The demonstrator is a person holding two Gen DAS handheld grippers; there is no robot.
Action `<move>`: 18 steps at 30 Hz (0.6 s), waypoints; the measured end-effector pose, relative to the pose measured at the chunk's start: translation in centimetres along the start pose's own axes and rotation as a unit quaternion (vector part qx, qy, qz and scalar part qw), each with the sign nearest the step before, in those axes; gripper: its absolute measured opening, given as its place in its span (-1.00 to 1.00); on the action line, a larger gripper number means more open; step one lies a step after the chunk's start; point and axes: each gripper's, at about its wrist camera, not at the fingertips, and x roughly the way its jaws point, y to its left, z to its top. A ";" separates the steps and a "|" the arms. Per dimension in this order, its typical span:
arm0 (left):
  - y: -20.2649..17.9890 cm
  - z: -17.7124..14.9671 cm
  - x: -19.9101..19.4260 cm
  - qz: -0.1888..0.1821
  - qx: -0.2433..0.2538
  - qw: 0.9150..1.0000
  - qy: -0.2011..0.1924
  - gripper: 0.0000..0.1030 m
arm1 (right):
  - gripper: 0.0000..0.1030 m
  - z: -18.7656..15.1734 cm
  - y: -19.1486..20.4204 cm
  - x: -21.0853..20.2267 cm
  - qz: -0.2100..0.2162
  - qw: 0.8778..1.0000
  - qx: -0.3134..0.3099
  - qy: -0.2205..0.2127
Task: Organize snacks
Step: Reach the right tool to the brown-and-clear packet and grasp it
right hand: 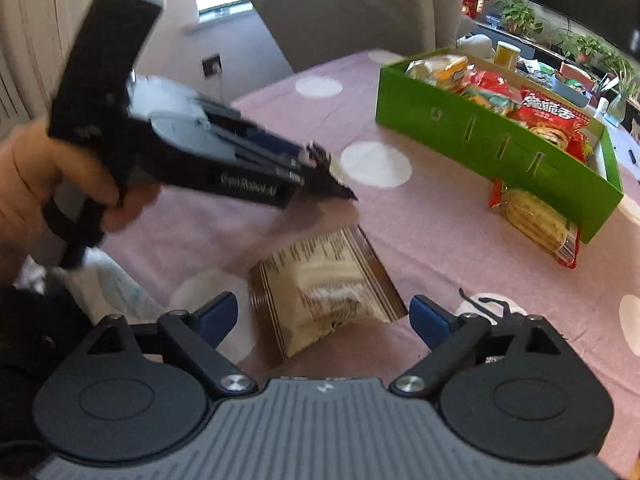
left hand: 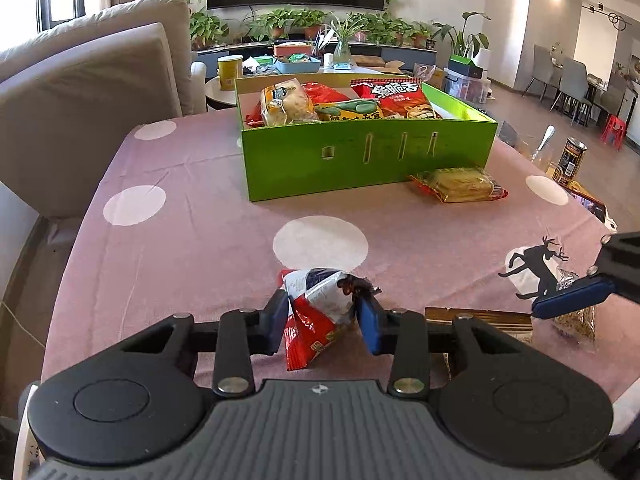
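While the left gripper (left hand: 322, 322) is pointing down at the near edge of the counter (left hand: 208, 236), its blue fingers (left hand: 370, 326) are clamping a crumpled red, white and blue foil snack packet (left hand: 316, 312) between them, the packet standing up off the pink cloth with white dots. Just to its right, a flat brown and cream striped snack pouch (right hand: 324, 292) is lying on the cloth near that same edge, printed side up. The right gripper (right hand: 322, 318) is hovering over this pouch with its fingers (right hand: 430, 322) spread wide on either side of it and not touching it. In the left wrist view one of those blue fingers is showing at the right edge, over a small clear bag of brownish bits (left hand: 576, 316) that is lying beside a black deer print (left hand: 536, 268) on the cloth. A person's hand (right hand: 36, 184) is gripping the handle of the left gripper at the near left corner. Farther in, a yellow noodle packet with red ends (left hand: 460, 186) is lying against the front wall of an open bright green cardboard box (left hand: 360, 160), which is sitting toward the far edge and holding several red, yellow and green snack bags (left hand: 344, 104). Grey cushioned chairs (left hand: 80, 100) are standing beyond the left edge.
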 end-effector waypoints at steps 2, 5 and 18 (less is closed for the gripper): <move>0.0 0.0 0.1 -0.001 -0.001 1.000 0.001 -0.31 | 0.76 0.0 -0.2 0.7 -0.008 1.000 0.010 0.011; 0.1 -0.1 0.3 -0.001 -0.003 1.000 0.004 -0.31 | 0.76 -0.1 -0.8 1.4 -0.047 0.999 0.019 0.014; 0.2 -0.1 0.8 0.005 -0.019 1.000 0.012 -0.02 | 0.76 0.0 -5.6 0.2 -0.133 0.975 0.169 -0.050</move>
